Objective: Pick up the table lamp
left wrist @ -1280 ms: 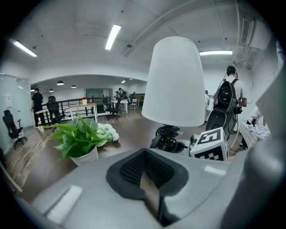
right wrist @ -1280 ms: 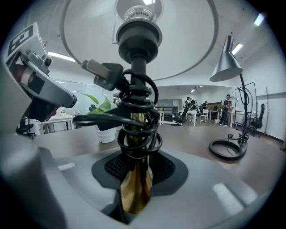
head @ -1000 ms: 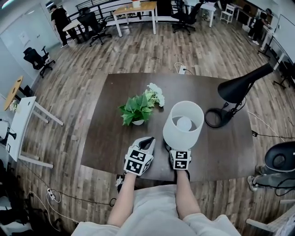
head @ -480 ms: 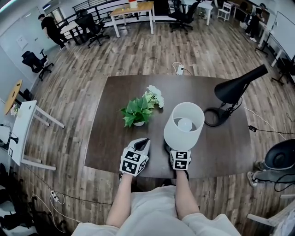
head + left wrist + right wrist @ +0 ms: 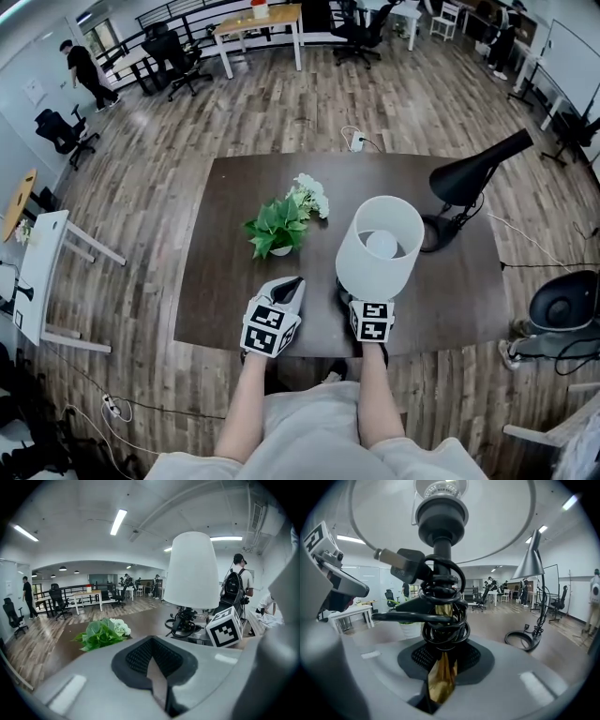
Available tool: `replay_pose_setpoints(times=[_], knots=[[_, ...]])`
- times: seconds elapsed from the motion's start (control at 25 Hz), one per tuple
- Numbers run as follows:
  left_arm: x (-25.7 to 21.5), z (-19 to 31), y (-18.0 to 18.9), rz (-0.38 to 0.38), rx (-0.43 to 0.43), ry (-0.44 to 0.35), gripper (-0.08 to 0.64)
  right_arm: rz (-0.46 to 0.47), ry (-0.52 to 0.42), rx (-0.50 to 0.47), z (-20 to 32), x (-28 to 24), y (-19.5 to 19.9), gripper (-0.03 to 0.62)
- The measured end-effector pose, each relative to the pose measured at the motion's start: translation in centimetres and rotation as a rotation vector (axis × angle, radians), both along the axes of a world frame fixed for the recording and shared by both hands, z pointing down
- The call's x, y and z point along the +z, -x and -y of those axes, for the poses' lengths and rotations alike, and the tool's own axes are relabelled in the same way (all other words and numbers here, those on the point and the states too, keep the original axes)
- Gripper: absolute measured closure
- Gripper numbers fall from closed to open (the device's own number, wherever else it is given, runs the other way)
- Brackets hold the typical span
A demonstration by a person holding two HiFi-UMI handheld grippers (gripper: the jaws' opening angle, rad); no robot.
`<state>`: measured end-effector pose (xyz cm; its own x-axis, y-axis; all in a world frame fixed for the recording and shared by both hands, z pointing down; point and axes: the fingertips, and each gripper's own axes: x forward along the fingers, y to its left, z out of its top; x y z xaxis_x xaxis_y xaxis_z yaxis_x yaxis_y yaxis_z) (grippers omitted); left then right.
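Above the table [image 5: 225, 234], lamp [image 5: 379, 251] between right tongs [image 5: 440, 684]

Ahead of left fingers [image 5: 292, 290]: potted plant [image 5: 279, 223], near, blocking the straight line. Left of them: bare desk [image 5: 211, 281] out to the edge, passable. Between left fingers and right fingers [image 5: 506, 667]: narrow lane only. Directly over right fingers: table lamp [image 5: 378, 246] shade, closing off the top. At their tips: coiled cable [image 5: 440, 599] and plug [image 5: 405, 566] bunched round the stem. Ahead-right of right fingers: black desk lamp [image 5: 469, 180], well apart, open desk in between.
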<state>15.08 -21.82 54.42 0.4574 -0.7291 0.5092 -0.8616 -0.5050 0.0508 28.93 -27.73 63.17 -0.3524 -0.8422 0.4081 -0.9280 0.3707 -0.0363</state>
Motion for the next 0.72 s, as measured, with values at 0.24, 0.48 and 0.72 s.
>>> replay_pose_setpoints(times=[0.24, 0.48, 0.72], knots=[[-0.7, -0.5, -0.4, -0.028, 0.027, -0.014, 0.56, 0.035, 0.024, 0.003, -0.2, -2.4, 0.2, 0.488], [0.6, -1.6, -2.1, -0.007, 0.114, 0.014, 0.56, 0.075, 0.064, -0.047, -0.2, -3.7, 2.8, 0.488], [-1.2, -1.2, -1.7, -0.02, 0.133, -0.017, 0.56, 0.031, 0.089, -0.072, -1.0, -4.3, 4.0, 0.488]])
